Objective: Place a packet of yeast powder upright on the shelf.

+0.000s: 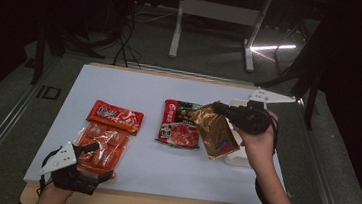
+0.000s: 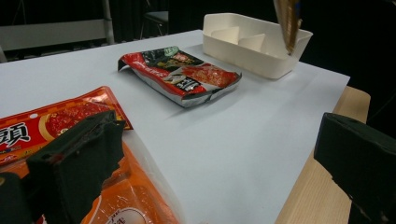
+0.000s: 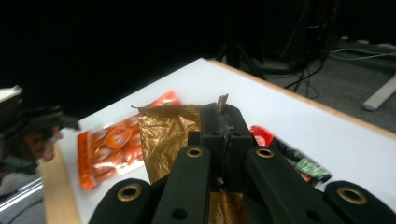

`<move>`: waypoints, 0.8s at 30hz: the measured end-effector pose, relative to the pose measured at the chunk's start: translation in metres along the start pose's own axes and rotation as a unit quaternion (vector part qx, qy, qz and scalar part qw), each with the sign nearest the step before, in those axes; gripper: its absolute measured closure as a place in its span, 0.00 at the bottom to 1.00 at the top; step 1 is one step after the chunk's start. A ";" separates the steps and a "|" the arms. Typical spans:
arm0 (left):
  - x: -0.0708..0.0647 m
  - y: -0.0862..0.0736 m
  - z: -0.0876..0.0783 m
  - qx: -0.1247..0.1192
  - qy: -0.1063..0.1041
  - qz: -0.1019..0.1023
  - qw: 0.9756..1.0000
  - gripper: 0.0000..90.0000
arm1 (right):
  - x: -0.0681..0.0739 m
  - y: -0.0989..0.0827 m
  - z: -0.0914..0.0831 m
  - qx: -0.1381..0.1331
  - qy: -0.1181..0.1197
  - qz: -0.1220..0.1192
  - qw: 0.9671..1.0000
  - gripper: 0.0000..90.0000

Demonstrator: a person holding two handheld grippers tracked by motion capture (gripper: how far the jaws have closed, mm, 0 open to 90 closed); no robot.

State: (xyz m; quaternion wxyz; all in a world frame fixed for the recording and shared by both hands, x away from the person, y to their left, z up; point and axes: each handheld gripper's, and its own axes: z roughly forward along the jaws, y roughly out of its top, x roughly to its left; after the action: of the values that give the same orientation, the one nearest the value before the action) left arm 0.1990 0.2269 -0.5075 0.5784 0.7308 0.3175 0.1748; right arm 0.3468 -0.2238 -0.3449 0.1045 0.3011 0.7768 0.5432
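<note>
Right gripper (image 1: 217, 107) clamped on the top edge of the gold foil pouch (image 1: 215, 130), held up off the worktop (image 1: 135, 85) with its lower end over the near-left part of the white tray (image 2: 254, 51) at right. Left gripper (image 1: 94, 160) jaws spread wide, nothing between them, sitting over the orange snack pack (image 1: 102, 147) at near left. Red-black packet (image 1: 181, 124) lies flat mid-worktop.

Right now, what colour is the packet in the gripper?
Shiny bronze-gold packet, clearest in the high view.
</note>
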 end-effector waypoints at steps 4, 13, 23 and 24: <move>0.000 0.000 0.000 -0.001 0.000 -0.002 1.000 0.01 | -0.009 0.011 0.001 -0.009 -0.012 0.003 1.000 1.00; 0.000 0.000 0.000 0.000 0.000 -0.002 1.000 0.01 | -0.032 0.032 0.001 -0.016 -0.041 0.007 0.999 1.00; 0.001 -0.001 -0.001 0.000 0.004 -0.005 1.000 0.01 | -0.062 0.041 -0.003 -0.034 -0.060 0.036 0.997 1.00; 0.001 -0.001 -0.001 0.001 0.004 -0.006 1.000 0.01 | -0.066 0.041 -0.004 -0.037 -0.061 0.039 0.997 1.00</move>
State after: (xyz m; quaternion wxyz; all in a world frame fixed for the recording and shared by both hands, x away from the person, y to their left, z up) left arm 0.1982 0.2286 -0.5084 0.5775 0.7287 0.3242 0.1745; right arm 0.4120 -0.2557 -0.3168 0.1411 0.3600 0.7362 0.5555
